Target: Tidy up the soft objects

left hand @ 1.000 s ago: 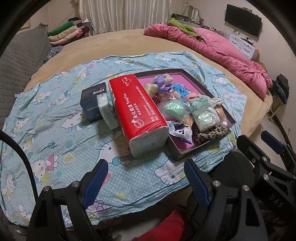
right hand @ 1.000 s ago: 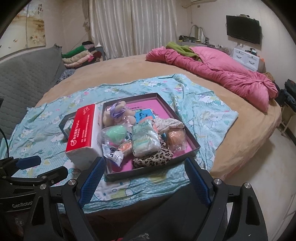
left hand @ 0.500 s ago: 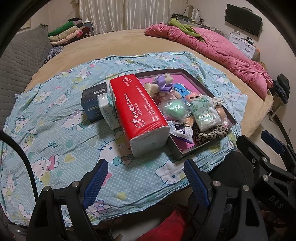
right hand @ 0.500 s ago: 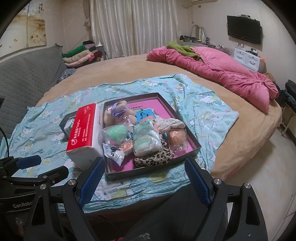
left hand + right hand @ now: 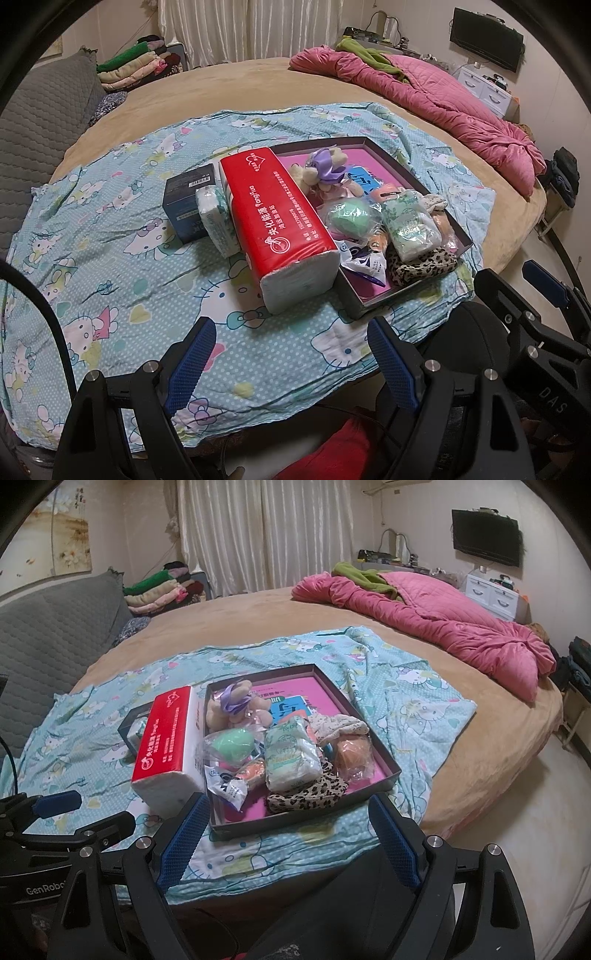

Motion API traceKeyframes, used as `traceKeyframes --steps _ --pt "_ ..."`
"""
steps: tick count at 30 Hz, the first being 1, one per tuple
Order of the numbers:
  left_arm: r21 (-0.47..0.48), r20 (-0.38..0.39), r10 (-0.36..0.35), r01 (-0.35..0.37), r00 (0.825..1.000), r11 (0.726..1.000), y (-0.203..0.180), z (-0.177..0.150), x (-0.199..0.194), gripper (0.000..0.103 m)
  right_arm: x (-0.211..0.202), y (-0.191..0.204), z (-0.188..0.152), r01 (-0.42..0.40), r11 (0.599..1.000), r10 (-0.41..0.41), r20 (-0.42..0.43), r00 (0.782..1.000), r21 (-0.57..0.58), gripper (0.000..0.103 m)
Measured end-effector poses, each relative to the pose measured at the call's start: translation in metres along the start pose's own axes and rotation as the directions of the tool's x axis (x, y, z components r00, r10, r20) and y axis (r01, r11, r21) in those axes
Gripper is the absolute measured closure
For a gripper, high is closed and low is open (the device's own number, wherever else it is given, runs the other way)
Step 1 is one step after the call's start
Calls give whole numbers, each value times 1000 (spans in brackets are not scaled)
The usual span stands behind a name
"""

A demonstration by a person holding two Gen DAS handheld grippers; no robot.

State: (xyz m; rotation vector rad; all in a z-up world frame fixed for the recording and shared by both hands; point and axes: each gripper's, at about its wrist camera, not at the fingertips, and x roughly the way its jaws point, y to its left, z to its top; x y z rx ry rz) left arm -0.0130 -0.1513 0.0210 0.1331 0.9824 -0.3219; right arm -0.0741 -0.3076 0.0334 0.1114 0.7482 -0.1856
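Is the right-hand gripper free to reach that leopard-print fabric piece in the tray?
Probably yes. The right gripper is open and empty, and the leopard-print fabric piece lies on top at the dark tray's near edge, nothing covering it.

A glossy red plastic-wrapped tissue pack (image 5: 280, 218) lies on a wrinkled printed cotton sheet (image 5: 110, 258) beside a matt dark cardboard tray (image 5: 384, 753) holding crinkly clear-bagged sponges (image 5: 229, 742) and a leopard-print cloth (image 5: 306, 794).

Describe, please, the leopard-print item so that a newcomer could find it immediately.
On the round bed lies a cartoon-cat sheet bearing a dark tray with a pink floor. The leopard-print item lies at the tray's near edge, just in front of the green tissue pack. It alone has brown-and-black spots.
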Motion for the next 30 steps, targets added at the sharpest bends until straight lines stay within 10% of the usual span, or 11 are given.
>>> traceKeyframes --steps 30 --pt "-20 -2 11 -11 1000 1000 10 -4 6 19 4 -10 4 -9 999 9 -8 1000 49 15"
